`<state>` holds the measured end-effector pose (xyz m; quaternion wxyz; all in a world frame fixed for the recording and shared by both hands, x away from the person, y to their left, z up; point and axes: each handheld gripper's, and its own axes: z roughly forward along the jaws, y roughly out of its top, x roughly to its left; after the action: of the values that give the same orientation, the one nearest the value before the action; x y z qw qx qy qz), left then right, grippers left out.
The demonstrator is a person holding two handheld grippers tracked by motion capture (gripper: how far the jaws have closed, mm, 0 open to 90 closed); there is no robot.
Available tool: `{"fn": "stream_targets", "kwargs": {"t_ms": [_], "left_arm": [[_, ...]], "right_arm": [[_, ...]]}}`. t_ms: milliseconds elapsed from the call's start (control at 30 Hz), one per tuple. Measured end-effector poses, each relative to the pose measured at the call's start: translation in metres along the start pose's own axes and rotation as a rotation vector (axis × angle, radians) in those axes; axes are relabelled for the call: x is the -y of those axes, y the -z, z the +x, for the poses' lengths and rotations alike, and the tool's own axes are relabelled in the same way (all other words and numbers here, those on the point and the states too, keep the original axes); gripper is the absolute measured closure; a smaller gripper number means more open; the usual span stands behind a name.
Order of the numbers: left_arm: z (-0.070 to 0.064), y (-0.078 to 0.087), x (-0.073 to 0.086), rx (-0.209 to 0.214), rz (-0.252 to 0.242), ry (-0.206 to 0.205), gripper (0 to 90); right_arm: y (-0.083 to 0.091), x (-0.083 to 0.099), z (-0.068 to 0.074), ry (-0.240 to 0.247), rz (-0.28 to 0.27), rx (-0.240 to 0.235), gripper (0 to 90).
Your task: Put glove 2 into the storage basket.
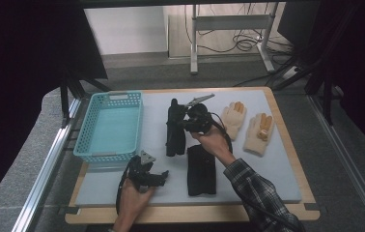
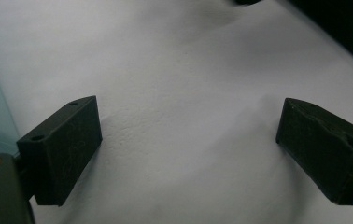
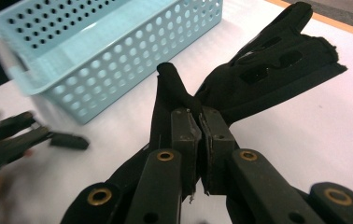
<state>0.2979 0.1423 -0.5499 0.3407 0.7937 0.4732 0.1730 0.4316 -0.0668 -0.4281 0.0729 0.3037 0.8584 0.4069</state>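
Note:
My right gripper [image 3: 200, 126] is shut on a fold of a black glove [image 3: 268, 60], pinching the cloth up off the mat. From above, that gripper [image 1: 184, 121] sits over the long black glove [image 1: 175, 130] in the middle of the white mat [image 1: 277, 174]. A second black glove [image 1: 201, 170] lies flat just in front of it. Two cream gloves [image 1: 233, 119] [image 1: 260, 133] with orange fingertips lie to the right. My left gripper [image 1: 162, 177] rests low at the front left, and its jaws [image 2: 188, 140] stand wide open over bare mat.
A teal perforated basket [image 1: 108, 126] stands at the left of the mat, its inside bare; its holed wall [image 3: 95, 51] is close behind the pinched glove. A wooden table rim [image 1: 291, 145] frames the mat. Desk legs and cables lie beyond on the floor.

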Motion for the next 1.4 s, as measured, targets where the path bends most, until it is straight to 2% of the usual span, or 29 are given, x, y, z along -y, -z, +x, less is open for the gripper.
{"fn": "stream_targets", "kwargs": {"t_ms": [133, 200, 233, 267, 300, 333, 400, 433, 600, 667, 700, 867, 933, 1033, 1167, 1300, 1400], "left_arm": [[0.0, 0.0, 0.0, -0.001, 0.002, -0.002, 7.2], [0.0, 0.0, 0.0, 0.0, -0.003, 0.005, 7.2], [0.0, 0.0, 0.0, -0.001, -0.002, 0.003, 7.2], [0.0, 0.0, 0.0, -0.001, -0.001, 0.003, 7.2], [0.0, 0.0, 0.0, -0.001, -0.001, 0.003, 7.2], [0.0, 0.0, 0.0, 0.0, -0.003, 0.005, 7.2], [0.0, 0.0, 0.0, 0.0, -0.003, 0.006, 7.2], [0.0, 0.0, 0.0, 0.001, -0.001, 0.005, 7.2], [-0.001, 0.0, 0.0, 0.0, -0.004, 0.006, 7.2], [-0.001, 0.0, 0.0, 0.0, -0.004, 0.006, 7.2], [-0.001, 0.0, 0.0, -0.001, -0.002, 0.005, 7.2], [0.0, 0.0, 0.0, 0.0, -0.004, 0.004, 7.2], [-0.001, 0.0, 0.0, 0.0, -0.003, 0.005, 7.2], [0.0, 0.0, 0.0, -0.001, -0.002, 0.001, 7.2], [-0.001, 0.0, 0.0, 0.0, -0.006, 0.006, 7.2], [-0.001, 0.0, 0.0, 0.0, -0.003, 0.006, 7.2], [0.0, 0.0, 0.0, 0.0, -0.003, 0.006, 7.2]], "right_arm": [[0.035, 0.011, 0.001, -0.003, -0.007, 0.003, 84.3], [0.042, 0.014, 0.001, -0.006, -0.007, 0.006, 84.2], [0.062, 0.023, -0.002, -0.013, -0.008, 0.012, 84.2], [0.071, 0.027, -0.003, -0.013, -0.007, 0.019, 84.2], [0.071, 0.027, -0.003, -0.013, -0.007, 0.019, 84.2], [0.089, 0.037, -0.007, -0.019, -0.007, 0.031, 84.2], [0.095, 0.042, -0.008, -0.023, -0.004, 0.034, 84.2], [0.113, 0.055, -0.013, -0.031, 0.005, 0.058, 84.2], [0.14, 0.087, -0.023, -0.053, 0.04, 0.1, 84.2], [0.143, 0.092, -0.024, -0.056, 0.048, 0.104, 84.1], [0.147, 0.108, -0.027, -0.073, 0.075, 0.116, 84.1], [0.143, 0.125, -0.028, -0.076, 0.117, 0.124, 83.9], [0.132, 0.13, -0.026, -0.067, 0.142, 0.128, 83.6], [0.124, 0.13, -0.024, -0.067, 0.153, 0.122, 83.3], [0.105, 0.116, -0.01, -0.034, 0.156, 0.11, 81.9], [0.087, 0.1, 0.006, -0.012, 0.148, 0.074, 78.5], [0.066, 0.087, 0.021, 0.008, 0.139, 0.018, 67.0]]}}
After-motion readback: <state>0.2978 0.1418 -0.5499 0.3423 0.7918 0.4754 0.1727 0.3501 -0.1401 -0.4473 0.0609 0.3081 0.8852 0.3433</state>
